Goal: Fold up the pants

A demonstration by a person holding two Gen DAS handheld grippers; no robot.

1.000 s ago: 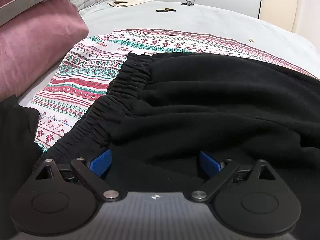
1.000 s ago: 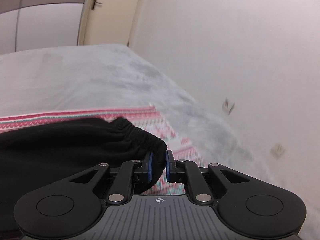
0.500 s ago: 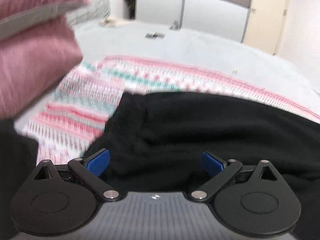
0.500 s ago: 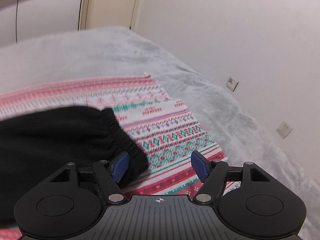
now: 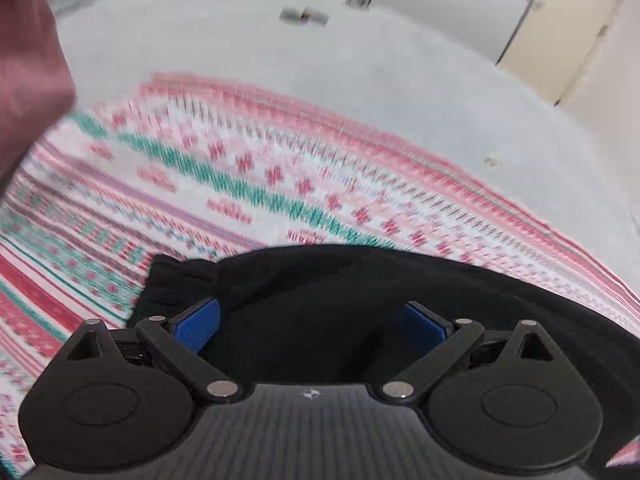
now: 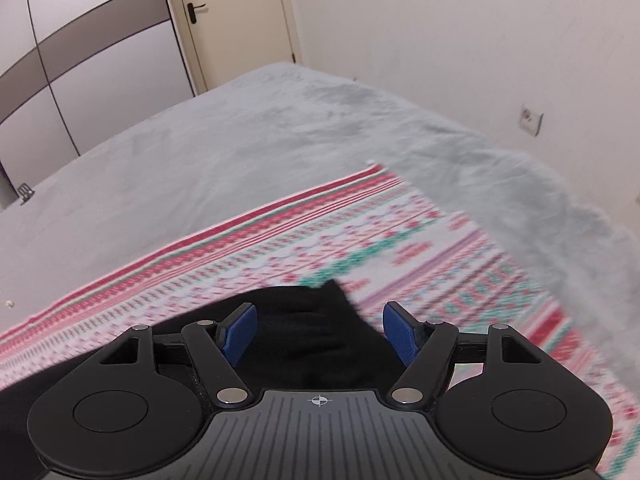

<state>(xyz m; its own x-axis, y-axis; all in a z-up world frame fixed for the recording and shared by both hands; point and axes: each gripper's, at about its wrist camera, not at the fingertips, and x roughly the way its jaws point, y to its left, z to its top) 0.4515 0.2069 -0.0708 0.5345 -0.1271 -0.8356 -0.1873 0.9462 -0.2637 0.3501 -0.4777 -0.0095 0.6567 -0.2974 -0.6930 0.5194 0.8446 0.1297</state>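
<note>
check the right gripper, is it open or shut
Open. In the right wrist view the right gripper has its two blue pads spread wide apart, with the black pants lying between them, not pinched.

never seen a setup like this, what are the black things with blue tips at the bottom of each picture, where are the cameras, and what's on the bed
Those black parts are two hand-held grippers; a person carries one in each hand, and no robot arm is involved. Each gripper has a fisheye camera that looks forward along its two fingers, so one picture comes from the left hand and the other from the right.

In the left view, the left gripper has its blue pads spread wide apart. In the right view, the right gripper is open too. Neither holds anything.

Below and between the fingers lie black pants, resting on a red, green and white patterned blanket. That blanket is spread over a grey bedspread. A pink pillow shows at the left edge of the left view, and a door and wardrobe stand behind the bed.
</note>
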